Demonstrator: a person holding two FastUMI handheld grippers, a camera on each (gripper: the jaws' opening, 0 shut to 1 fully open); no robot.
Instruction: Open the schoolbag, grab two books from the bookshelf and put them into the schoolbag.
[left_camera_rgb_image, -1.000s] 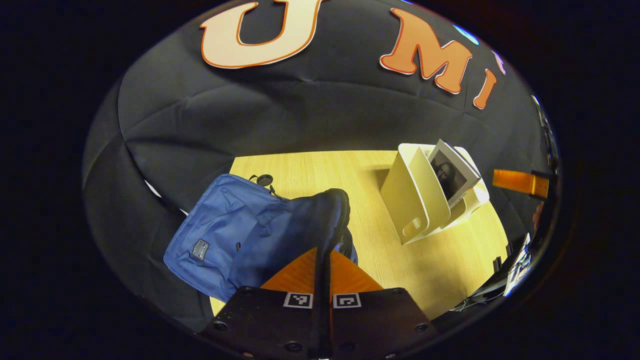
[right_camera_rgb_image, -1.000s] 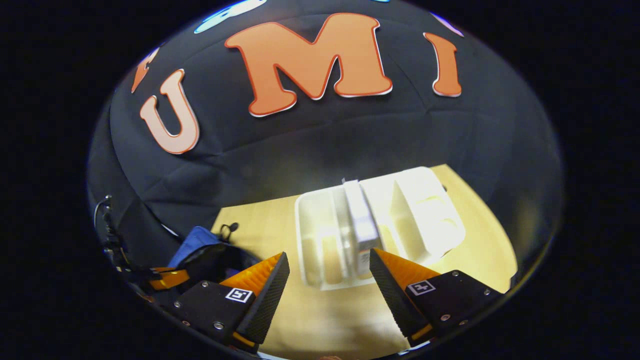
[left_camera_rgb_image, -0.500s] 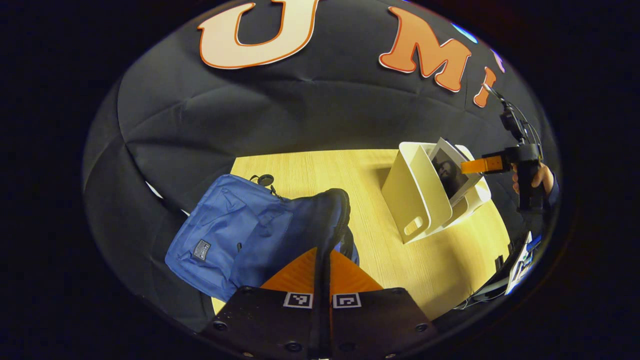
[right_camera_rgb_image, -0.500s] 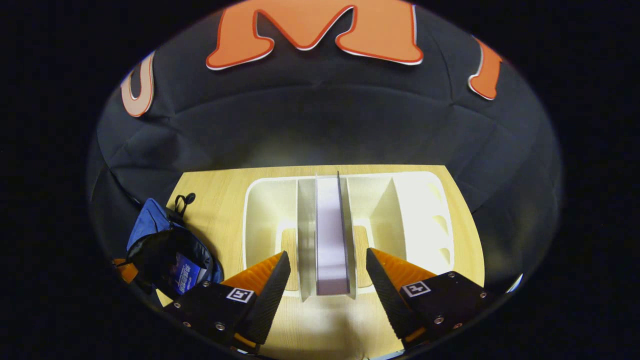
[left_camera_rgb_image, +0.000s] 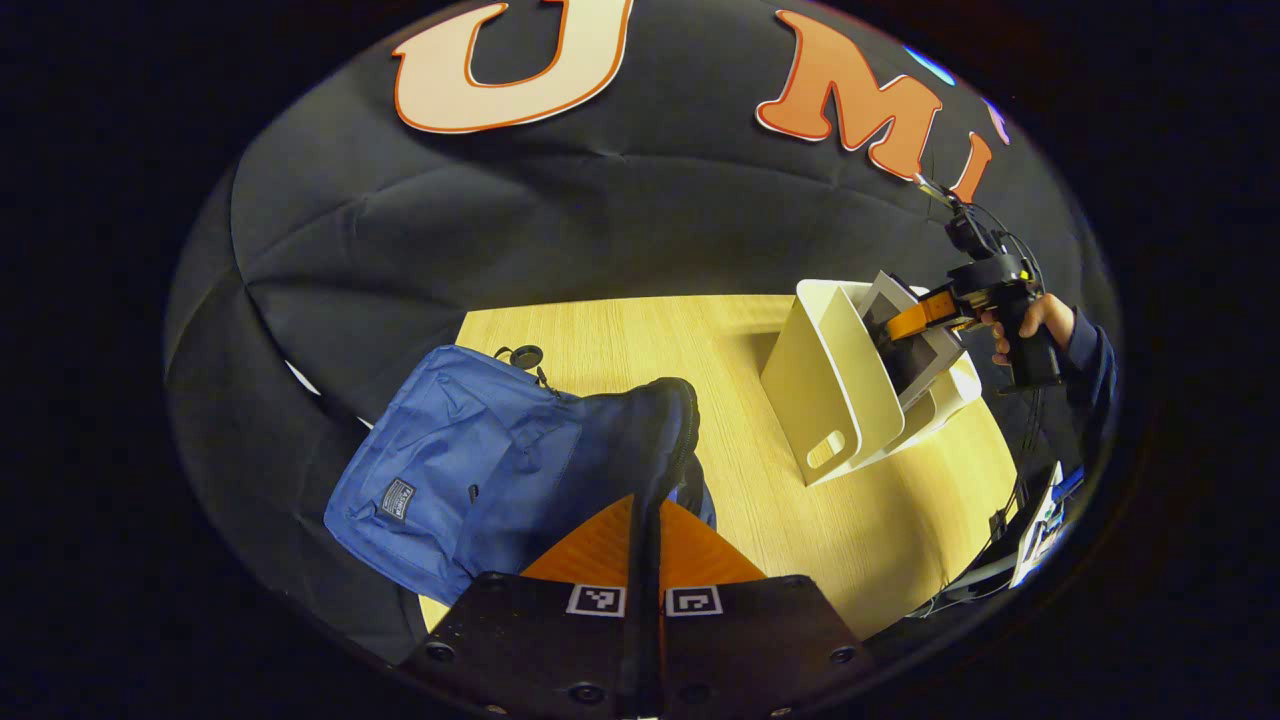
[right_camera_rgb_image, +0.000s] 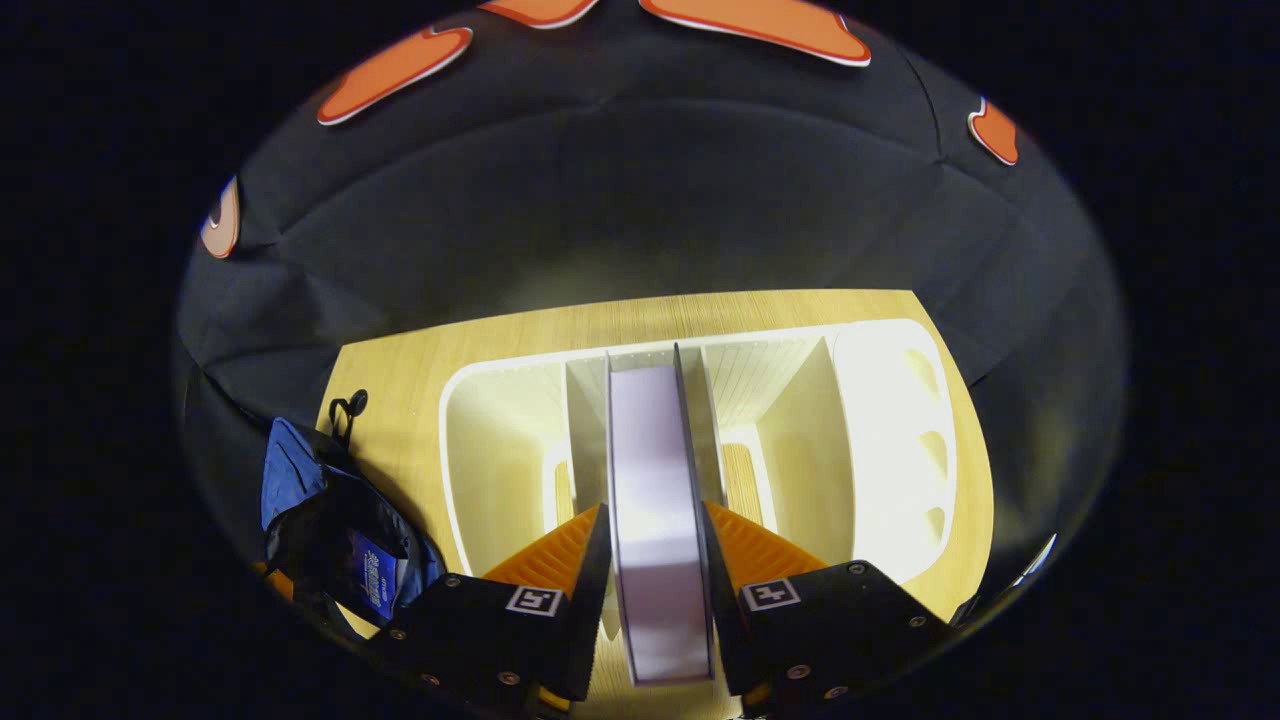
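Observation:
The blue schoolbag (left_camera_rgb_image: 450, 470) lies on the wooden table, its dark mouth held up. My left gripper (left_camera_rgb_image: 645, 520) is shut on the bag's black zipper rim (left_camera_rgb_image: 685, 420). In the right gripper view the bag (right_camera_rgb_image: 300, 480) sits at the left, open, with a blue book (right_camera_rgb_image: 375, 580) inside. A pale book (right_camera_rgb_image: 650, 440) stands upright in the white bookshelf (right_camera_rgb_image: 880, 420), and my right gripper (right_camera_rgb_image: 655, 510) is shut on its near edge, one finger pressing each side. The left gripper view has that gripper (left_camera_rgb_image: 905, 322) at the book (left_camera_rgb_image: 905, 365) in the shelf (left_camera_rgb_image: 830, 390), held by a hand (left_camera_rgb_image: 1030, 320).
The table (left_camera_rgb_image: 640, 340) has bare wood between bag and shelf. The shelf's other slots (right_camera_rgb_image: 500, 450) hold nothing visible. The black cloth wall rises right behind the table. Cables and a small device (left_camera_rgb_image: 1040, 520) lie off the table's right edge.
My right gripper moved down and forward to the shelf and went from wide open to shut on the upright book. The left gripper kept its hold on the bag's rim.

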